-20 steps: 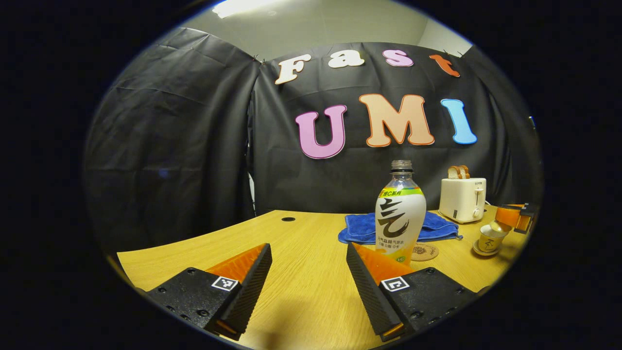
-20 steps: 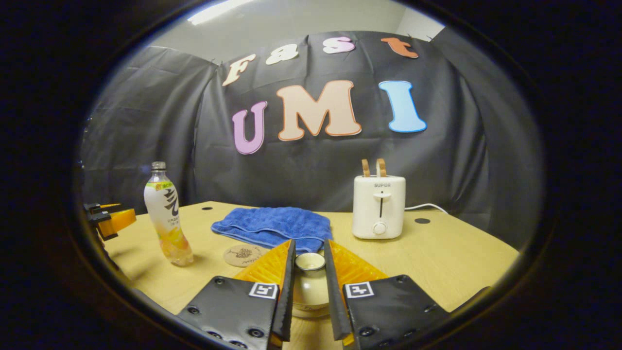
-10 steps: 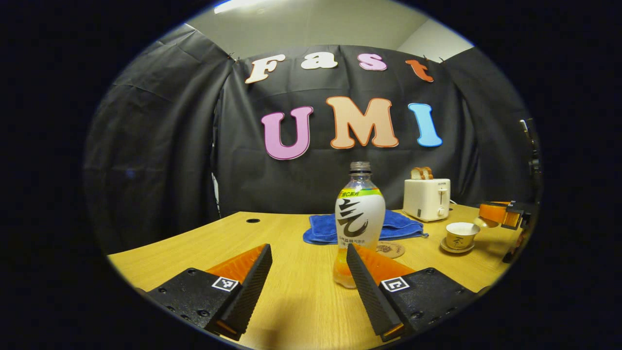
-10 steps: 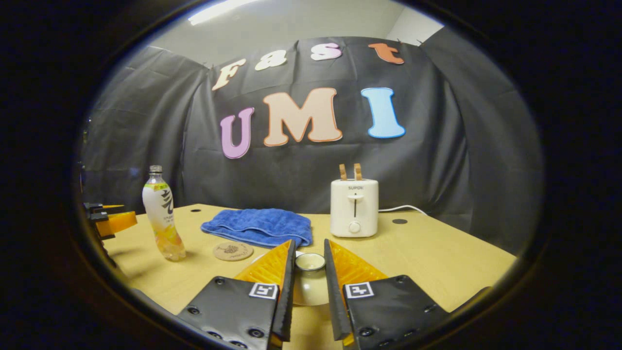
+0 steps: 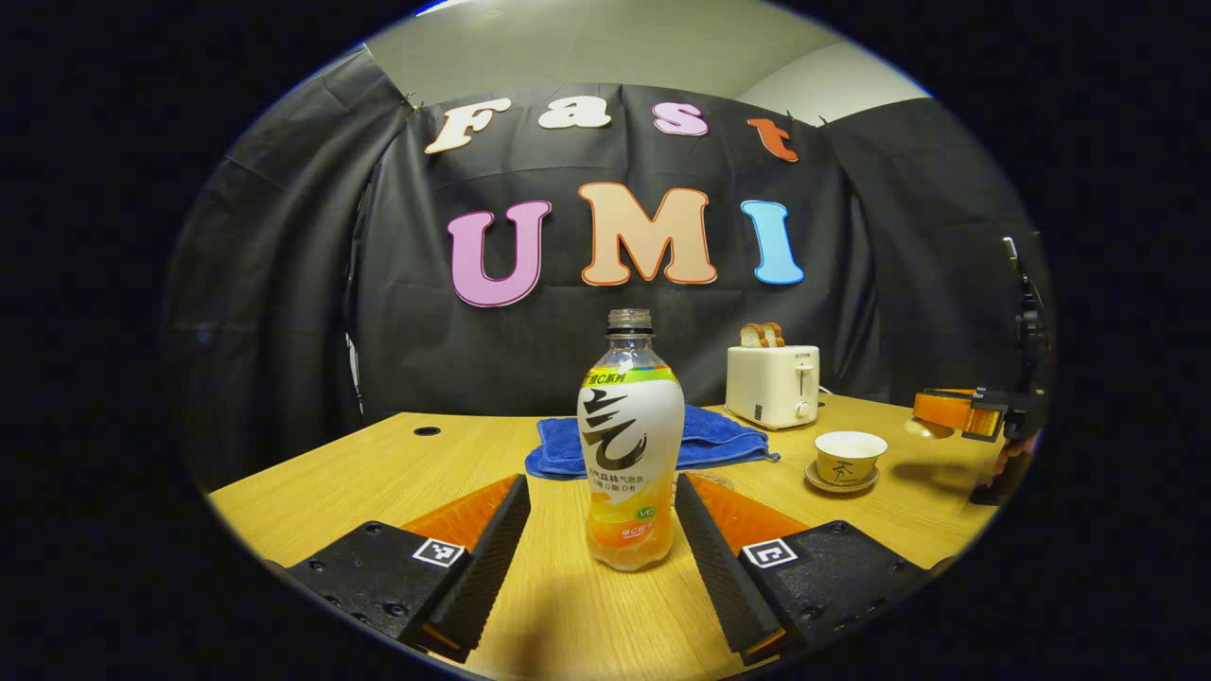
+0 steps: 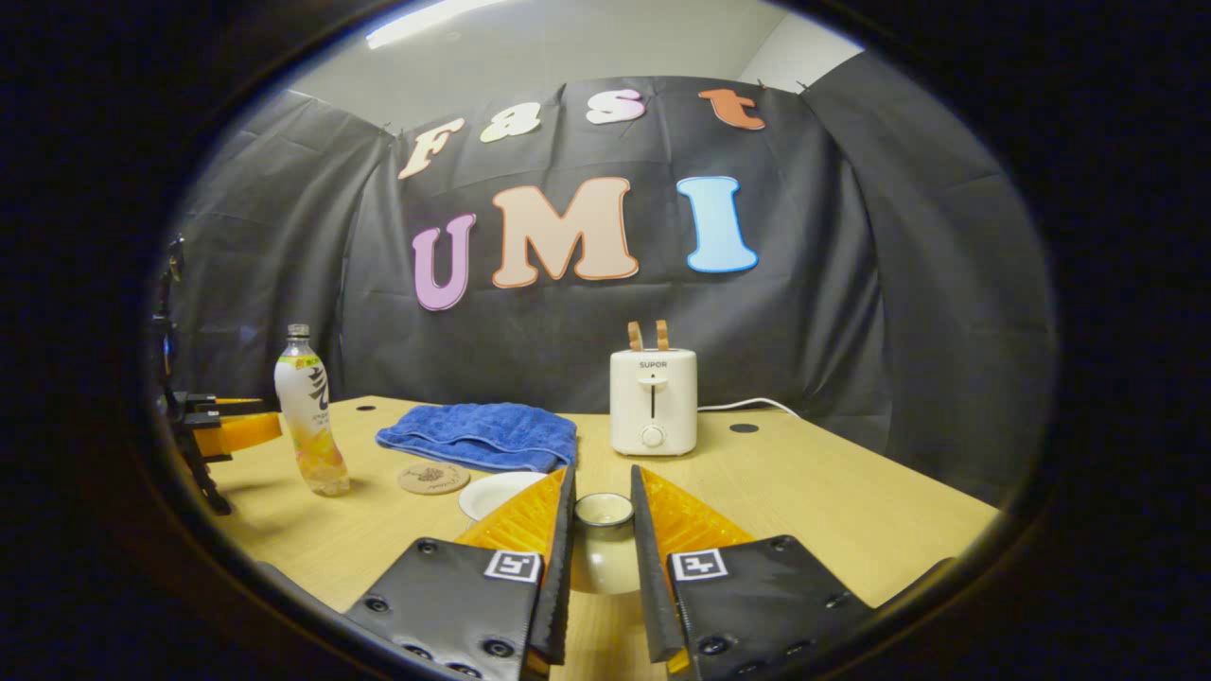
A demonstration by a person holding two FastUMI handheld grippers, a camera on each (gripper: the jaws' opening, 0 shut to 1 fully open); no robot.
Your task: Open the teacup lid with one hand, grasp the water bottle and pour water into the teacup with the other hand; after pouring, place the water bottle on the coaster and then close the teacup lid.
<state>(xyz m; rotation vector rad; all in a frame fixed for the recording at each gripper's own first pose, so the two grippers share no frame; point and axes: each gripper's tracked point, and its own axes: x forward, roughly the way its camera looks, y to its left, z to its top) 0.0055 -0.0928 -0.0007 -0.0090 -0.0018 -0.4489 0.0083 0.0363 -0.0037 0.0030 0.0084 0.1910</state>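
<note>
Two jobs split between two grippers. Bottle (image 5: pixel 630 445) upright and uncapped on table (image 5: pixel 378 473), dead ahead between spread fingers of left gripper (image 5: pixel 600 553), not yet touched; lined up, by the look of it, for a grasp low on the body. Lid (image 6: pixel 604 530) clamped in right gripper (image 6: pixel 602 558), carried clear of teacup (image 5: pixel 850 456), likely to leave room for pouring. Teacup open on its saucer (image 5: pixel 841 482), off to the right of left gripper. Coaster (image 6: pixel 432 478) near bottle, ready for set-down. Farther back: blue towel (image 6: pixel 482 433), toaster (image 6: pixel 653 399).
</note>
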